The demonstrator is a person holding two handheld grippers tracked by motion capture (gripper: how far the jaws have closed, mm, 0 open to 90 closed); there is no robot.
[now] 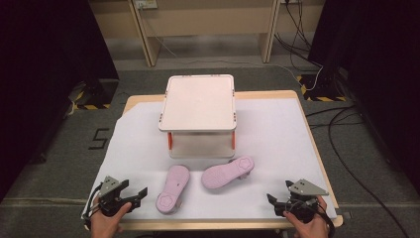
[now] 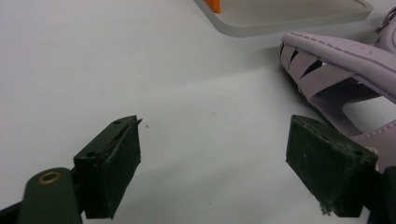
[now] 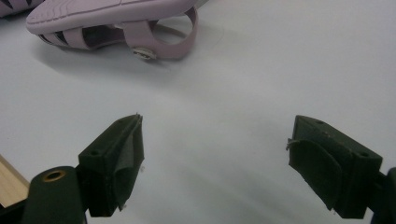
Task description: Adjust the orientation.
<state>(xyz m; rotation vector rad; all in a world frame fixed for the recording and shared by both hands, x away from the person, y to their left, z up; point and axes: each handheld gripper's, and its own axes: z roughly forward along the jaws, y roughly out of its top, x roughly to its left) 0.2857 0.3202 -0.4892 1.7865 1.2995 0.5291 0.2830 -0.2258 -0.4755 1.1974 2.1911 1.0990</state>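
**Lining up on the two sandals before the first grasp**

I have both grippers parked at the near edge of the table, each with its jaws spread wide and nothing between them. The left gripper point(image 1: 130, 197) sits just left of the nearer sandal point(image 1: 173, 188), which lies sole up, pointing roughly away from me. The right gripper point(image 1: 278, 202) is farther from its target: the other sandal point(image 1: 228, 172) lies sole up too, angled across the white sheet point(image 1: 277, 134) just in front of the two-tier rack point(image 1: 200, 101).

My judgement is that the work is to lift the sandals onto that rack. In the left gripper view the strapped side of the sandal point(image 2: 336, 70) already lies by the right-hand jaw, so I would slide across and close on the sole edge rather than on a thin strap, which could flex and let the shoe swing. For the right, I would aim at the heel loop end point(image 3: 173, 35) and come in low.
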